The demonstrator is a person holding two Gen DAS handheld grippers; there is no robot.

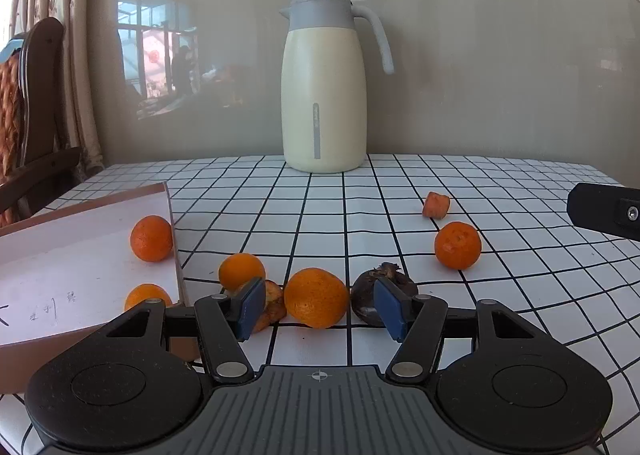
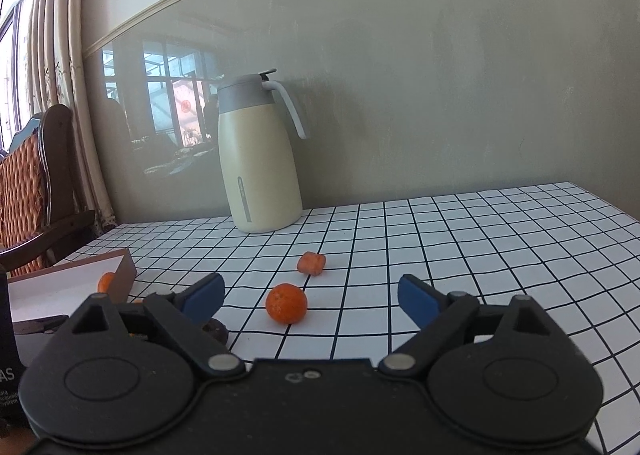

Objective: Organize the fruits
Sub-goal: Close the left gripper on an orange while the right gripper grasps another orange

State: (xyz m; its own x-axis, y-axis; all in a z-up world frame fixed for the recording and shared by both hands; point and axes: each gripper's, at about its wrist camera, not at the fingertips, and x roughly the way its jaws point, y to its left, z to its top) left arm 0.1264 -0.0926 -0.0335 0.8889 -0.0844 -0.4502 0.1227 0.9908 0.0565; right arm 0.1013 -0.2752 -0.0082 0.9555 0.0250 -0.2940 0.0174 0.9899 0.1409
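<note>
Left fingers (image 1: 320,309): half-spread around the nearest orange (image 1: 316,297), pads not yet pressing.
Risk at 3 o'clock: dark mangosteen (image 1: 382,297) just beside the right pad; a closing pinch could nudge it away.
Risk at 9 o'clock: peel scrap (image 1: 272,305) may get caught.
Right fingers (image 2: 310,301): wide apart, empty, lone orange (image 2: 286,303) ahead at 12.
Count: five oranges, two in the box (image 1: 80,255) at 10 o'clock; one mangosteen; one orange chunk (image 1: 436,205); one jug (image 1: 324,95) on the counter (image 1: 520,295).

Bright daylight from the left, soft shadows, glossy wall (image 1: 460,67) reflections — sharp focus, fisheye-bowed edges
</note>
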